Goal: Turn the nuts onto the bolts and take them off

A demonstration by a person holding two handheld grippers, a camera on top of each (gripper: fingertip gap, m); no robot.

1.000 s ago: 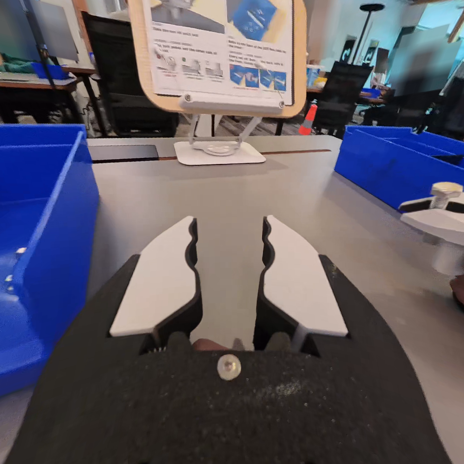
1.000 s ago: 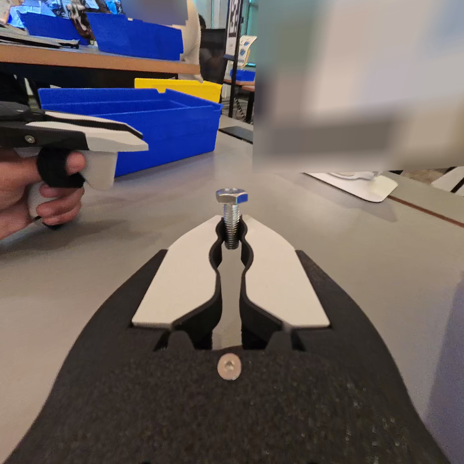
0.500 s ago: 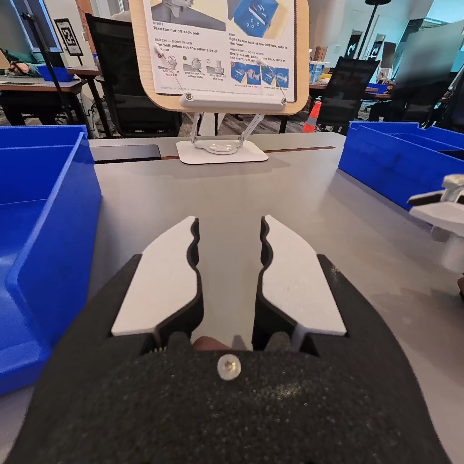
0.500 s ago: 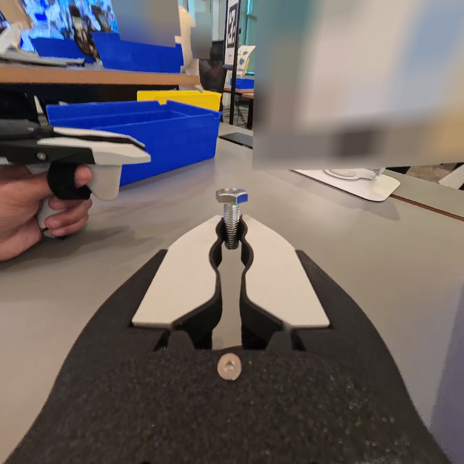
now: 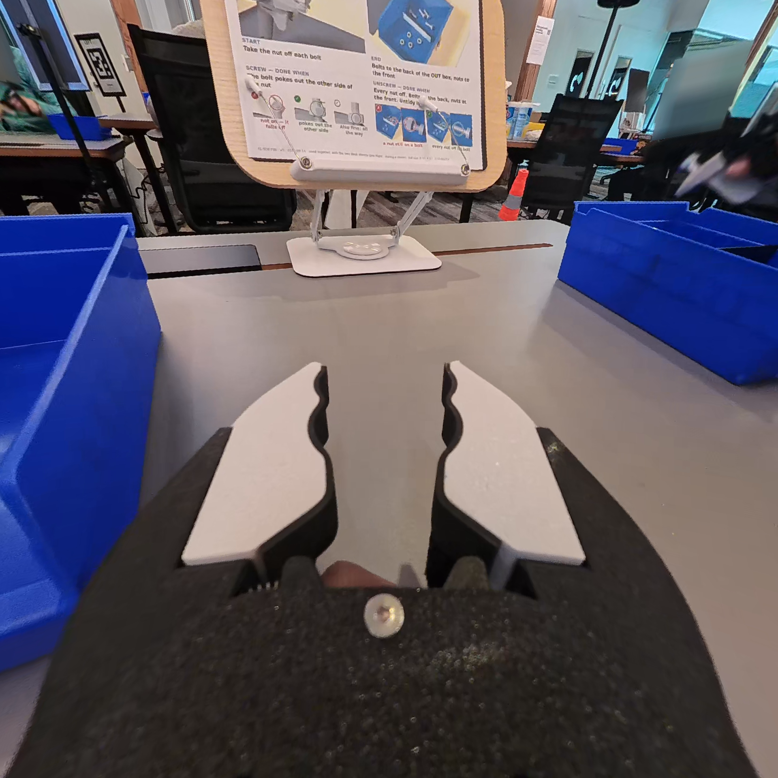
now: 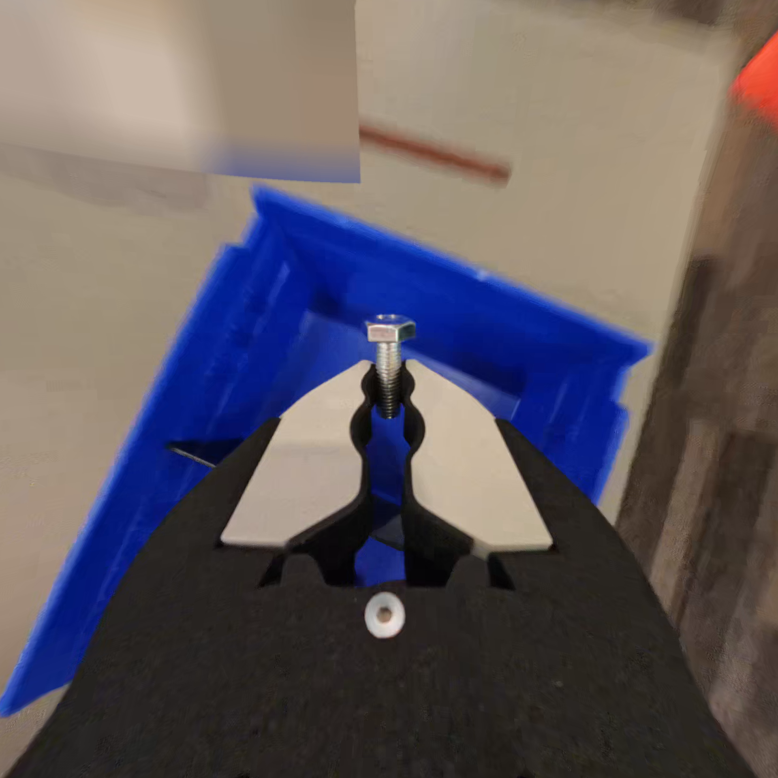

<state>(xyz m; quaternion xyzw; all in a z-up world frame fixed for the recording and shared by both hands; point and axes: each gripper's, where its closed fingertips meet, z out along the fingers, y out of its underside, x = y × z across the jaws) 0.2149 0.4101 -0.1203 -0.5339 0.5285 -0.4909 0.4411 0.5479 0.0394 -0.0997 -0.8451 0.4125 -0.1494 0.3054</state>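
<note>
The right gripper pinches the bolt by its thread above a blue bin; the bolt's long axis is upright in the picture, head on top. The left gripper is empty, its fingers wide apart over the tabletop.

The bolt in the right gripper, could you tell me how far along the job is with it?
Done: the bolt carries no nut, so it looks unscrewed. In hand: the right gripper clamps its threaded shank, head up, over the blue bin on the right. Left: releasing it into the bin. The left gripper is open and empty above the table. Whether more bolts wait in the other blue bin cannot be seen.
</note>
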